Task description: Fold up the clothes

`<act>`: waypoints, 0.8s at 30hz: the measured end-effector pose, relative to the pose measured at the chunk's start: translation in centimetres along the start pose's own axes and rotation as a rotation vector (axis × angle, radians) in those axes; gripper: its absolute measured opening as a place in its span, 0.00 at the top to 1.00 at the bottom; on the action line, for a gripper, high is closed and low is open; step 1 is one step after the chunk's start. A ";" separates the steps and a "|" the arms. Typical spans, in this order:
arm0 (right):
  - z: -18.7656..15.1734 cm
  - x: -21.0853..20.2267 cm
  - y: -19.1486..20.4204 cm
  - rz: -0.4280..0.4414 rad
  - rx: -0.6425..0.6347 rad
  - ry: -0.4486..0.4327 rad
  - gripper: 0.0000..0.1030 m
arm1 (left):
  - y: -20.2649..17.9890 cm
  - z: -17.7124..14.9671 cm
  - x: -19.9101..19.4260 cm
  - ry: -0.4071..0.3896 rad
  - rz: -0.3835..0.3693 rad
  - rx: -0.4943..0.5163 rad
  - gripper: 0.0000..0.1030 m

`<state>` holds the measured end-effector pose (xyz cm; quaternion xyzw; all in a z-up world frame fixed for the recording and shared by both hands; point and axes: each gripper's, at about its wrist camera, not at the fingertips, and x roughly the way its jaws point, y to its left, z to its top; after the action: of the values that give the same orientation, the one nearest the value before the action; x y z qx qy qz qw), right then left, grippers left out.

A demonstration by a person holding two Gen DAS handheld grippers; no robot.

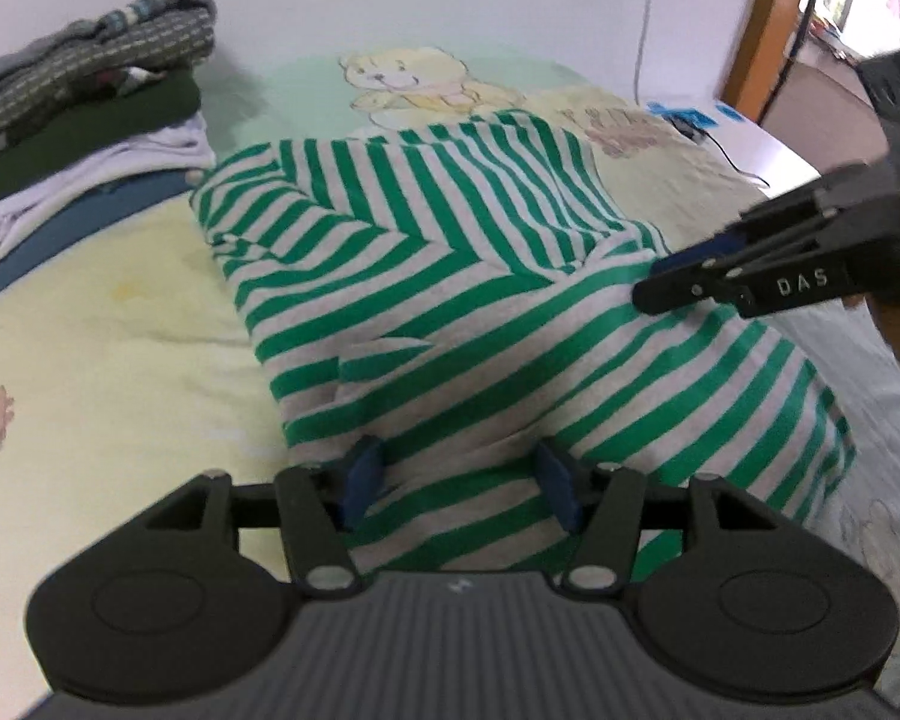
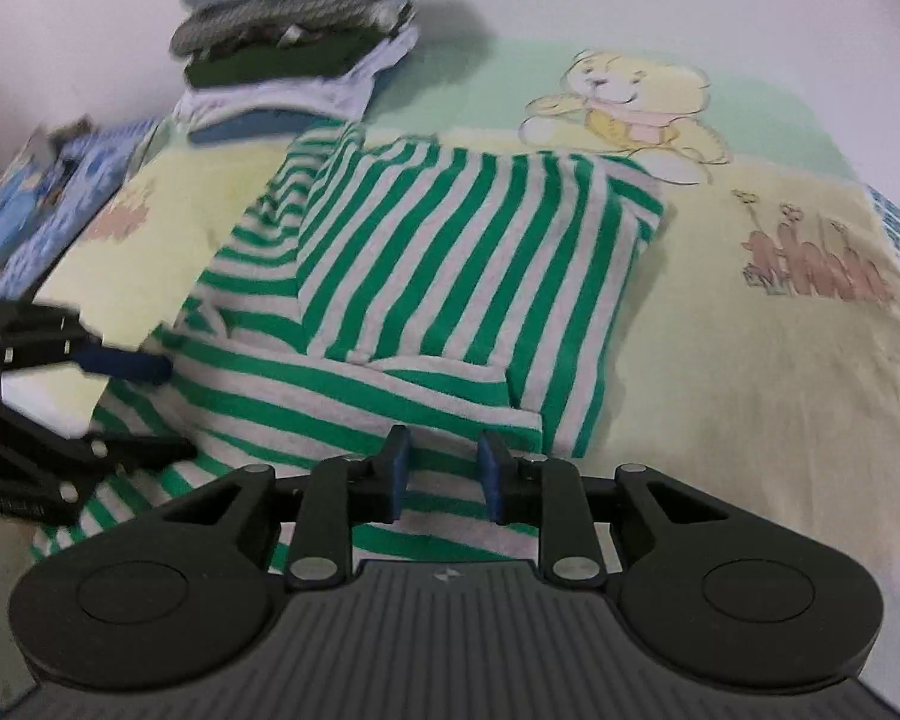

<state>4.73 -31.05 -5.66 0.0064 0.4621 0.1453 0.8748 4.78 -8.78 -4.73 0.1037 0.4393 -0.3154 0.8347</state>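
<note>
A green-and-grey striped garment (image 1: 450, 276) (image 2: 450, 252) lies partly folded on the bed, its upper half doubled over the lower. My left gripper (image 1: 459, 468) hangs over the near left edge of the cloth, jaws open wide with fabric showing below them. In the right wrist view it (image 2: 171, 411) comes in from the left with both fingers spread. My right gripper (image 2: 442, 450) hovers over the near edge by the folded flap, its blue pads a narrow gap apart with nothing pinched. From the left wrist view it (image 1: 660, 282) reaches in from the right, tips at the cloth.
A stack of folded clothes (image 1: 84, 120) (image 2: 294, 60) sits at the far corner against the wall. The bed sheet (image 1: 150, 276) (image 2: 750, 390) carries a teddy bear print. A blue patterned item (image 2: 48, 192) lies at the left. A white table with a cable (image 1: 750, 138) stands far right.
</note>
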 end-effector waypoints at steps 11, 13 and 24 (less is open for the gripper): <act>5.0 2.2 -10.2 0.095 0.321 -0.015 0.60 | 8.0 6.8 3.3 -0.003 0.021 -0.103 0.36; 5.1 3.0 -10.9 0.098 0.338 -0.020 0.59 | 8.8 7.2 4.1 -0.010 0.031 -0.112 0.36; 7.1 6.0 -13.4 0.106 0.341 -0.048 0.54 | 12.0 9.2 7.5 -0.006 0.037 -0.139 0.17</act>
<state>17.02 -41.44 -8.36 0.1825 0.4580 0.1104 0.8630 21.45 -6.79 -6.51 0.0523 0.4556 -0.2689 0.8470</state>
